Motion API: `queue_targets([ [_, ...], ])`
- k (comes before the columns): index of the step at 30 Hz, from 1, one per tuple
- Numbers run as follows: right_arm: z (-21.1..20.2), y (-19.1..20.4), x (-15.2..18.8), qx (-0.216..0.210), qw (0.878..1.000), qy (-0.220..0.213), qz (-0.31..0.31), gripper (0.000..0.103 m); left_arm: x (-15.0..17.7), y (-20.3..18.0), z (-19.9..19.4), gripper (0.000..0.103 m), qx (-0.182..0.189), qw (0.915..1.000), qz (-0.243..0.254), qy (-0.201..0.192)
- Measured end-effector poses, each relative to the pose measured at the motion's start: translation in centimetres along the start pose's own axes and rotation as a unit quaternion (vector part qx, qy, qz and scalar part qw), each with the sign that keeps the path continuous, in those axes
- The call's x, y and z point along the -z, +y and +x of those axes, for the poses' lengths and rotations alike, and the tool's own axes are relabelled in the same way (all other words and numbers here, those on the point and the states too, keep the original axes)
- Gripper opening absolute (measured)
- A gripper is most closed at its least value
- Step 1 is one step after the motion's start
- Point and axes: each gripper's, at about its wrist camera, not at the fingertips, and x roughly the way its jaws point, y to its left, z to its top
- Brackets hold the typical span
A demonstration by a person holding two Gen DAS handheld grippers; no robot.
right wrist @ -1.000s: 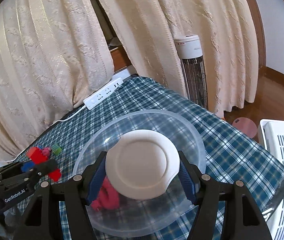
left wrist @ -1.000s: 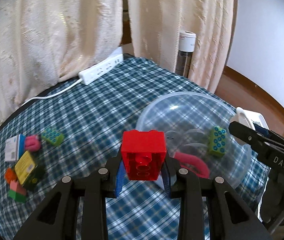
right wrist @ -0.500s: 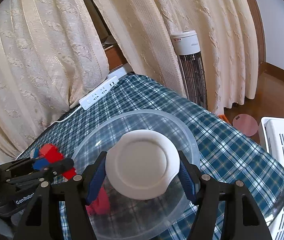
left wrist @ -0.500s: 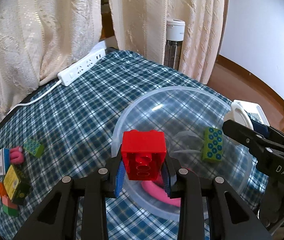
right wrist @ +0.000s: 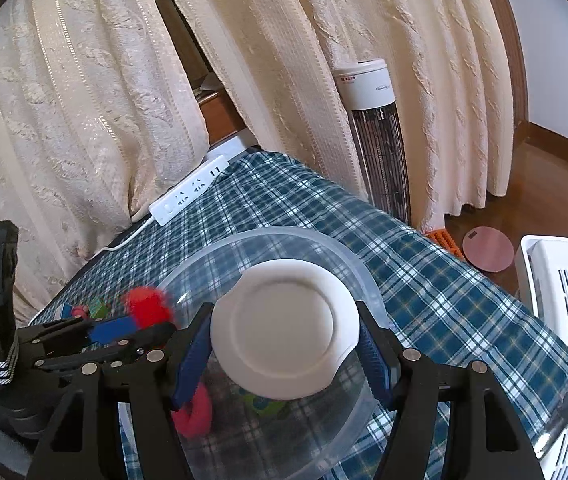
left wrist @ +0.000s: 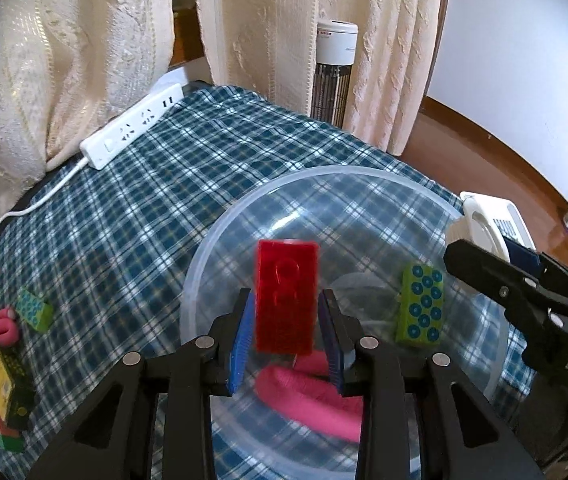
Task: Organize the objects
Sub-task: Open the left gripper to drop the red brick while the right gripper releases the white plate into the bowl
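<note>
Plaid-clothed table (left wrist: 171, 184) under bowl (left wrist: 219, 240), power strip (left wrist: 131, 132)

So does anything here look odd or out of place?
The red block looks blurred and tipped between the left gripper's opening jaws, seemingly dropping into the clear bowl. A power strip also lies on the checked tablecloth.

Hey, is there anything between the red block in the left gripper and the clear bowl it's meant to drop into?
Nothing visible blocks it. The red block is between the opening fingers of the left gripper, over the clear bowl. Below lie only a pink ring and a green block, to the side.
</note>
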Motion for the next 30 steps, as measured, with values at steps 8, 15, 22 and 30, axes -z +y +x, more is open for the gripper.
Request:
queue_targets([
  [8,0.1,-0.2,-0.2,0.001,1.000,-0.001,0.001,0.070,0.0,0.5,-0.2,0.047,0.000,0.9999,-0.010,-0.007],
  [15,0.3,0.3,-0.5,-0.001,1.000,-0.001,-0.005,0.070,0.7,1.8,-1.0,0.050,-0.008,0.9995,-0.028,-0.010],
  [22,1.3,1.1,-1.8,0.005,1.000,-0.004,-0.016,0.070,1.6,2.4,-2.4,0.055,-0.017,0.9991,-0.036,-0.019],
  [30,2.2,1.5,-2.4,0.009,1.000,-0.003,-0.014,0.080,2.5,3.8,-3.8,0.059,-0.026,0.9977,-0.056,-0.028],
])
